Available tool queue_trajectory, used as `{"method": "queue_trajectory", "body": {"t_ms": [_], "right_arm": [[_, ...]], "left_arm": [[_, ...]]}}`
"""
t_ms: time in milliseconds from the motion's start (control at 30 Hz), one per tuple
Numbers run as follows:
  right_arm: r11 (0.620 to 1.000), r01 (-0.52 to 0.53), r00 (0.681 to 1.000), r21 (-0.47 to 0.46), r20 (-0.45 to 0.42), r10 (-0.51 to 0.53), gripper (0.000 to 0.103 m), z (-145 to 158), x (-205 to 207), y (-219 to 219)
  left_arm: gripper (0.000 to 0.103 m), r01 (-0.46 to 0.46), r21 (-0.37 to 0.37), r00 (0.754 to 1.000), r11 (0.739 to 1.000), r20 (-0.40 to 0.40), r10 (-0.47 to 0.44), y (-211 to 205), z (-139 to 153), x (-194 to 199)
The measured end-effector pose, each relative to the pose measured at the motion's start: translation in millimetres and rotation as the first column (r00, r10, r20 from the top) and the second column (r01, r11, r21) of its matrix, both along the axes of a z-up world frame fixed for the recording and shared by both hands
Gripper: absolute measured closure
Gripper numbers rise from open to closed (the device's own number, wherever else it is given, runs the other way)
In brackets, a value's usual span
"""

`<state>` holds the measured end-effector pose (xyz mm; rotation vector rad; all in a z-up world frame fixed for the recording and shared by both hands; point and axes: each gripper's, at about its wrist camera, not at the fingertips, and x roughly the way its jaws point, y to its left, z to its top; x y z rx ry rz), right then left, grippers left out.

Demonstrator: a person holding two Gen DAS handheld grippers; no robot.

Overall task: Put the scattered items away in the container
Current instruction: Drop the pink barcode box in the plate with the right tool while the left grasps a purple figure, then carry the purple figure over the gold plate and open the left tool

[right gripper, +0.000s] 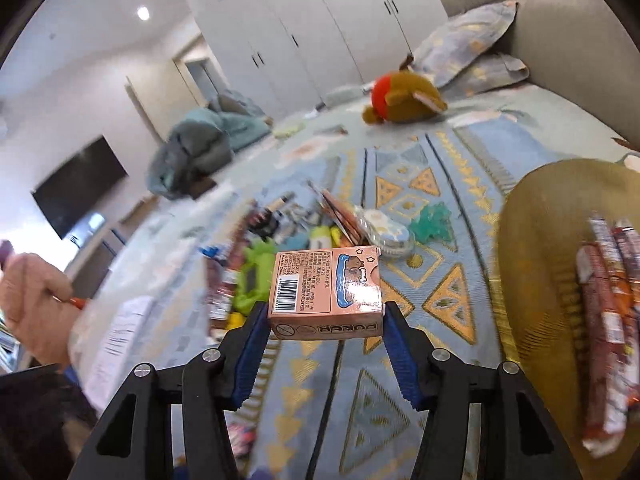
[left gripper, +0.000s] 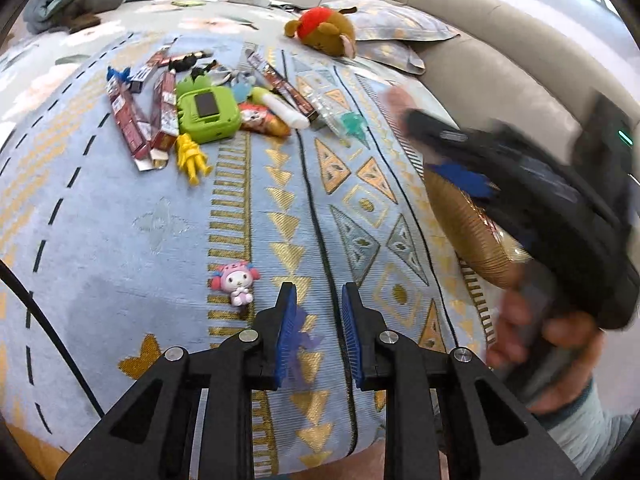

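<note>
My right gripper is shut on a small pink box with a barcode, held above the patterned blanket. To its right stands the tan ribbed basket with red snack sticks inside. My left gripper hovers low over the blanket, jaws nearly together on a translucent purple figure that lies against the left pad. A pink bunny figurine lies just left of its fingertips. The basket is partly hidden by the blurred right tool and a hand.
A pile lies farther back on the blanket: green toy camera, yellow figure, red snack sticks, white tube, teal figure. A brown plush, pillows and a beige headboard lie beyond.
</note>
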<state>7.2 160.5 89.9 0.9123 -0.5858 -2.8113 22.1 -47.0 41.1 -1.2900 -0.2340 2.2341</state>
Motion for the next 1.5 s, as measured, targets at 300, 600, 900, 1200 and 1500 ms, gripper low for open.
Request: {"method": "queue_trajectory", "body": {"t_ms": [300,600,900,1200,1500], "right_arm": [[0.965,0.259,0.966,-0.046,-0.005,-0.259,0.047,20.2,80.9,87.5],[0.949,0.309,0.95,-0.06,-0.017,-0.311,0.047,29.1,92.2,115.9],[0.941,0.338,0.938,-0.018,-0.072,-0.338,0.048,35.5,100.0,116.5],[0.927,0.37,0.926,-0.063,-0.048,-0.374,0.048,31.2,103.6,135.6],[0.906,0.42,0.904,-0.059,-0.06,-0.423,0.048,34.3,112.7,154.9]], "left_arm": [[0.082,0.073,-0.251,0.99,0.965,0.133,-0.04,17.1,-20.9,3.9],[0.075,0.074,-0.293,0.994,0.953,0.097,-0.048,27.2,-23.9,2.9],[0.079,0.041,-0.148,0.994,0.988,0.104,-0.026,6.2,-20.7,3.5],[0.079,0.023,0.013,0.998,1.0,-0.056,-0.022,10.2,12.0,8.7],[0.079,0.27,0.065,0.945,0.961,-0.211,-0.251,122.2,69.0,5.4]]}}
